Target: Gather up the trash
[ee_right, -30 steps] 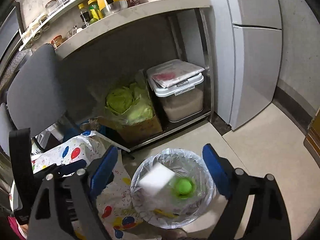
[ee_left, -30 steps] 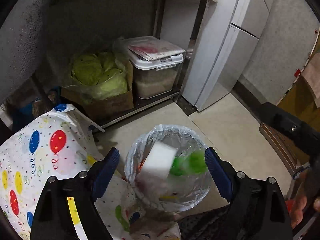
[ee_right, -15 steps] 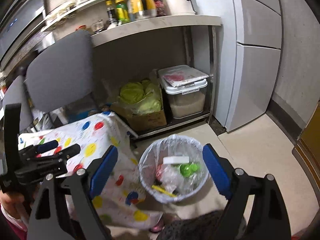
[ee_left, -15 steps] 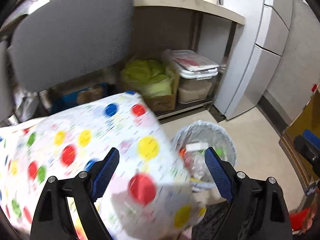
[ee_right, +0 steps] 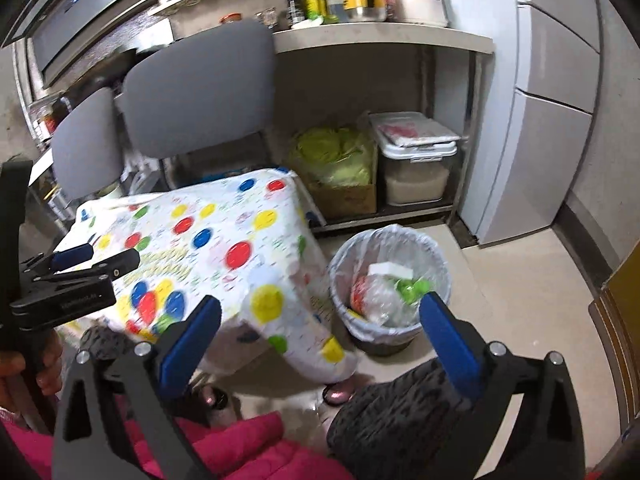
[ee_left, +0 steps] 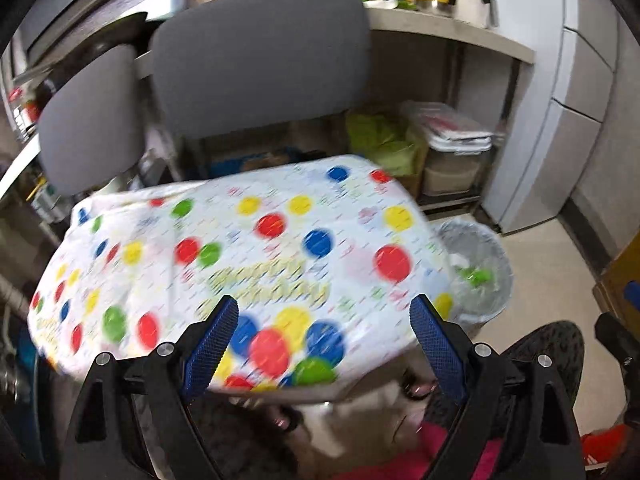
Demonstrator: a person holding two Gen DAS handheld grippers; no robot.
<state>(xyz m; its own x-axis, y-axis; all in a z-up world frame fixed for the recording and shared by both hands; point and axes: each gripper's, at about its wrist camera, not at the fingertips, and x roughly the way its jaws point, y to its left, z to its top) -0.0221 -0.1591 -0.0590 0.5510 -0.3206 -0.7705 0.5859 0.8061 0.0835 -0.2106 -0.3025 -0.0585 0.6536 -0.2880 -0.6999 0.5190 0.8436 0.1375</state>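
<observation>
Both grippers' jaws gape empty; bin (ee_right: 390, 288) stands just beside tablecloth (ee_right: 224, 240) edge.

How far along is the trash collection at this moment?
Done: the lined bin already holds a white block, a green item and plastic wrap. In hand: nothing; the left gripper and right gripper are both open. Left: no trash shows on the dotted tablecloth.

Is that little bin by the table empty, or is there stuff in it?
Not empty. The bin, lined with a clear bag, holds a white block, green pieces and crumpled plastic; how deep the pile goes cannot be told.
</observation>
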